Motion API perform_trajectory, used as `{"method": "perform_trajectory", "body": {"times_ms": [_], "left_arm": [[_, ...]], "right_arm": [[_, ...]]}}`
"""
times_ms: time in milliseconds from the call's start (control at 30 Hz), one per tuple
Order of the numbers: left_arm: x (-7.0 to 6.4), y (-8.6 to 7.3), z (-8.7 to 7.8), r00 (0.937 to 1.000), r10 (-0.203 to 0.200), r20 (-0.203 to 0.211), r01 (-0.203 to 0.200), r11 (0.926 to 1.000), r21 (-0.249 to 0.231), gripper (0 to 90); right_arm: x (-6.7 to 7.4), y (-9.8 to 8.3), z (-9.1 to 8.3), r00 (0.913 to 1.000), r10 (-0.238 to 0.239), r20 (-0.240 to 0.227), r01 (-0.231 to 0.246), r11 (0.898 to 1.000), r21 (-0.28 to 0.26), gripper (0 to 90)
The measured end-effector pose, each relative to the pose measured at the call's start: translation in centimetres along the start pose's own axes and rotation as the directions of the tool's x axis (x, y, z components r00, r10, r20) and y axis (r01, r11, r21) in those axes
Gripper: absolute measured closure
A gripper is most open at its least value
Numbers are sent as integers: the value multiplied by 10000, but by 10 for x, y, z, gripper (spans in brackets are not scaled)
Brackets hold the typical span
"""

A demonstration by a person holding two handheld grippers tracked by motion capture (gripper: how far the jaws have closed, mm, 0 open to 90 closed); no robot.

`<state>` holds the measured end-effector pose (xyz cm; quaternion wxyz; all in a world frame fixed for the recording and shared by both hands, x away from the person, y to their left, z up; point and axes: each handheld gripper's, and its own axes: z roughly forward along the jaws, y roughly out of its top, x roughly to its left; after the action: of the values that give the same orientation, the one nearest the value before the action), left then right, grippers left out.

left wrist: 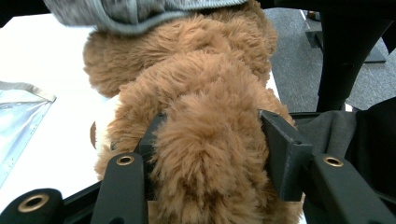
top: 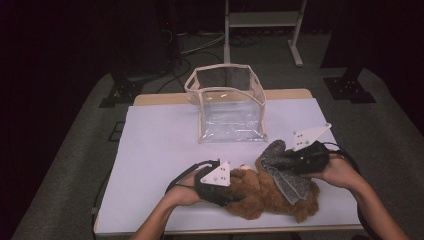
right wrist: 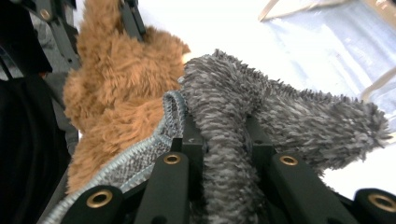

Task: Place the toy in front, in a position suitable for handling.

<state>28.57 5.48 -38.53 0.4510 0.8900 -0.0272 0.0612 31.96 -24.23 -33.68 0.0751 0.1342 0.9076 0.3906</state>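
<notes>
Brown teddy bear (top: 260,192) lying at the near edge of the tabletop (top: 160,150), in front of the clear bag (top: 227,105). Left tongs (left wrist: 210,135) clamped on 1 furry limb, probably an arm. Right tongs (right wrist: 224,135) pinching the grey fleece garment (right wrist: 261,107) draped over the bear. Best to keep the bear pinned, then draw the fleece evenly without snagging fur.

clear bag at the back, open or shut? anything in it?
Open and, as far as visible, empty. The bag stands upright beyond the bear, its cream-trimmed mouth spread wide, and only table and floor show through its clear walls.
</notes>
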Motion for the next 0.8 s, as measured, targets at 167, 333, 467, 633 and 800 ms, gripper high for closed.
{"method": "perform_trajectory", "body": {"times_ms": [167, 333, 467, 633, 800], "left_arm": [[-1, 3, 3, 9999, 103, 26, -103, 9999, 2, 490], [-3, 2, 2, 9998, 154, 98, -155, 9999, 54, 489], [-5, 0, 0, 9997, 184, 182, -184, 9998, 34, 488], [-4, 2, 1, 9996, 221, 183, -223, 9997, 102, 487], [-4, 3, 1, 9994, 286, 210, -289, 9995, 152, 487]], "right_arm": [[4, 21, 11, 9987, -427, -291, 416, 9985, -367, 749], [4, 28, 28, 9970, -498, -595, 491, 9987, -123, 749], [0, 13, 26, 9983, -134, -564, 140, 9998, 112, 750], [-3, 8, 2, 9992, 78, -380, -93, 9992, -394, 749], [0, 29, 13, 9977, -417, -538, 398, 9986, -350, 748]]}}
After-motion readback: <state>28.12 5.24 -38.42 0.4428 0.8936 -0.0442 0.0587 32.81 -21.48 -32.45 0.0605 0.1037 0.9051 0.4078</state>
